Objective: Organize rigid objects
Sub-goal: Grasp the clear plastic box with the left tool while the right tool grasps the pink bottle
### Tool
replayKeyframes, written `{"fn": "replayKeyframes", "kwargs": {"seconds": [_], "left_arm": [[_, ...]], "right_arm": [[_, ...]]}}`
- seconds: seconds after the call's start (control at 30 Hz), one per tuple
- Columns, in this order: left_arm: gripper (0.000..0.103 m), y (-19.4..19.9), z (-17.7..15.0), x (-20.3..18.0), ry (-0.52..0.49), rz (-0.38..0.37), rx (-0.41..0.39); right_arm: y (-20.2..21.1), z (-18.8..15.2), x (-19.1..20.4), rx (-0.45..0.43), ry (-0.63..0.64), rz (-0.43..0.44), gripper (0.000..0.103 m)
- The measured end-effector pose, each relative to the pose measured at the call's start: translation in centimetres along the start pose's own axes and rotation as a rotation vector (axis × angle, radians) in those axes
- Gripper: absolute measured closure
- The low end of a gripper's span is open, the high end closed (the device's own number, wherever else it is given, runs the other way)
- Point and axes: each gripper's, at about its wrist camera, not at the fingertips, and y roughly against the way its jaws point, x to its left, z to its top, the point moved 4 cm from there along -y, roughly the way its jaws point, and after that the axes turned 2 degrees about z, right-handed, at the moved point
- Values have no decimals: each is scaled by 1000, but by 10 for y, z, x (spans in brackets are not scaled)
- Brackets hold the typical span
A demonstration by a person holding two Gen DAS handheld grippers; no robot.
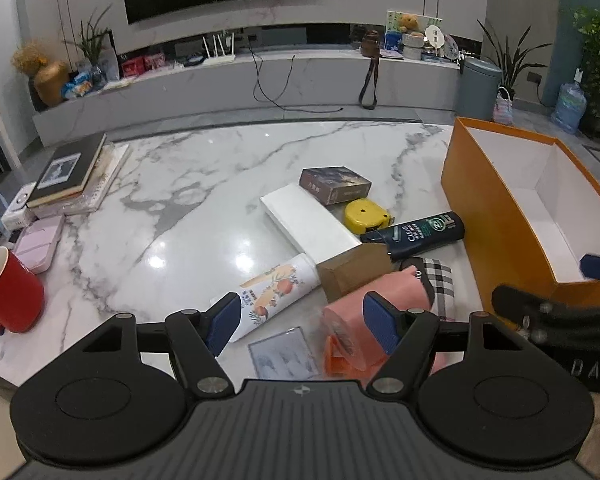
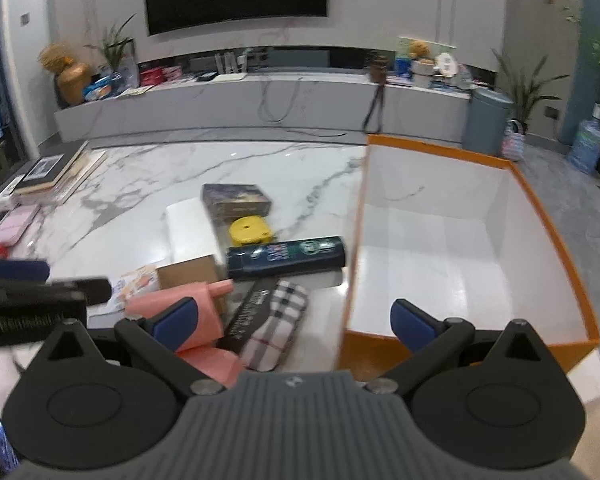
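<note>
An open orange box point(image 1: 496, 216) with a white inside stands at the table's right; it also shows in the right wrist view point(image 2: 556, 236). Beside it lie a dark shampoo bottle point(image 1: 416, 234), a yellow tape measure point(image 1: 365, 214), a dark card box point(image 1: 335, 184), a long white box point(image 1: 310, 222), a brown carton point(image 1: 354, 272), a floral white tube point(image 1: 274, 292), a pink pack point(image 1: 376, 308) and a checked pouch point(image 1: 440, 280). My left gripper point(image 1: 302, 322) is open above the tube and pink pack. My right gripper point(image 2: 294, 322) is open over the pouch point(image 2: 276, 328), near the box's front corner.
A red cup point(image 1: 10, 292), a pink case point(image 1: 40, 242) and a stack of books point(image 1: 74, 174) sit at the table's left. A small picture card point(image 1: 284, 354) lies near the front edge. The marble tabletop point(image 1: 204, 184) stretches behind the pile. A TV bench stands beyond.
</note>
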Motion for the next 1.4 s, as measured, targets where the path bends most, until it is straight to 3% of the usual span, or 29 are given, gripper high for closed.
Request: {"fn": "replayKeyframes", "kwargs": {"seconds": [0.1, 0.23, 0.3, 0.37, 0.53, 0.73, 0.93, 1.07, 1.23, 1.27, 1.33, 1.4], "left_arm": [[26, -5, 3, 9, -11, -31, 24], [26, -15, 5, 14, -68, -93, 68], [26, -25, 4, 19, -78, -85, 124], [26, -39, 1, 31, -30, -57, 184], [21, -67, -10, 45, 103, -83, 317], [20, -85, -18, 49, 190, -101, 399], [20, -95, -15, 50, 238, -107, 430], [21, -108, -19, 50, 286, -105, 495], [28, -113, -25, 51, 322, -130, 506], [36, -113, -25, 50, 323, -140, 505], [41, -111, -24, 50, 329, -150, 508], [42, -110, -25, 50, 328, -146, 505]], "right_arm": [[-10, 0, 9, 33, 8, 67, 3], [-21, 4, 26, 49, 90, 96, 24], [-26, 5, 35, 56, 125, 120, 24], [-32, 7, 45, 70, 166, 149, 24], [-55, 4, 61, 146, 224, 180, 19], [-77, 3, 67, 205, 233, 204, 15], [-87, 3, 66, 214, 228, 213, 15], [-93, 0, 66, 228, 226, 201, 17], [-91, -1, 69, 217, 238, 239, 33], [-89, -1, 71, 213, 246, 244, 35], [-87, -2, 73, 209, 256, 276, 51], [-85, -2, 74, 202, 265, 279, 51]]}}
